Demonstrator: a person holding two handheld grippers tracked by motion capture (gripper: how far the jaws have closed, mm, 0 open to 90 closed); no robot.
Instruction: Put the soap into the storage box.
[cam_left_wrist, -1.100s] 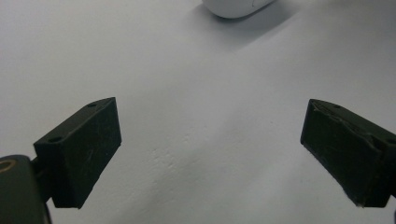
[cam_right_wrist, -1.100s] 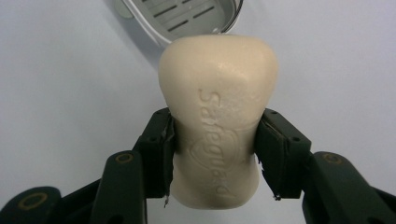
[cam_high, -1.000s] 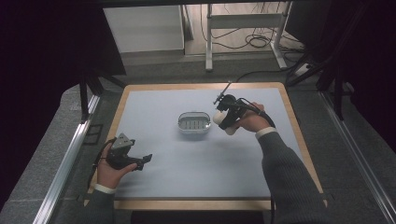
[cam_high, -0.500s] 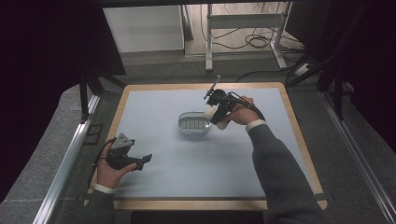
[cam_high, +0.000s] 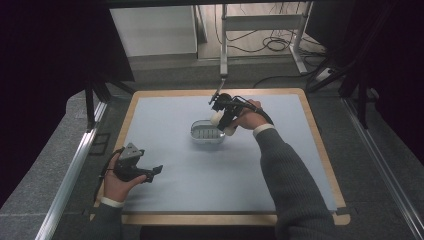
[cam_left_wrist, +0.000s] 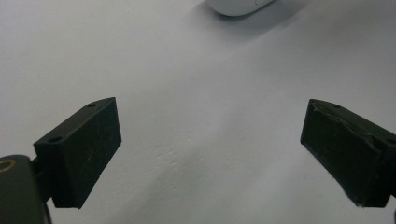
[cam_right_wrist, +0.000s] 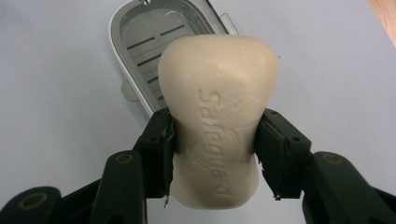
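Right gripper (cam_right_wrist: 215, 154) clamps cream soap bar (cam_right_wrist: 217, 126) above grey slotted soap dish (cam_right_wrist: 154, 42), frame centre; slick bar may slip. Left gripper (cam_left_wrist: 210, 154) jaws apart.

Beyond the tips of the left gripper's jaws, a white rounded thing (cam_left_wrist: 238, 5) is cut off by the top edge, too little to name. Between the right gripper's jaws, the soap bar (cam_right_wrist: 218, 116) hides most of the grey slotted dish (cam_right_wrist: 140, 42) behind it.

open mat (cam_high: 165, 120), soap dish (cam_high: 206, 133) mid-table
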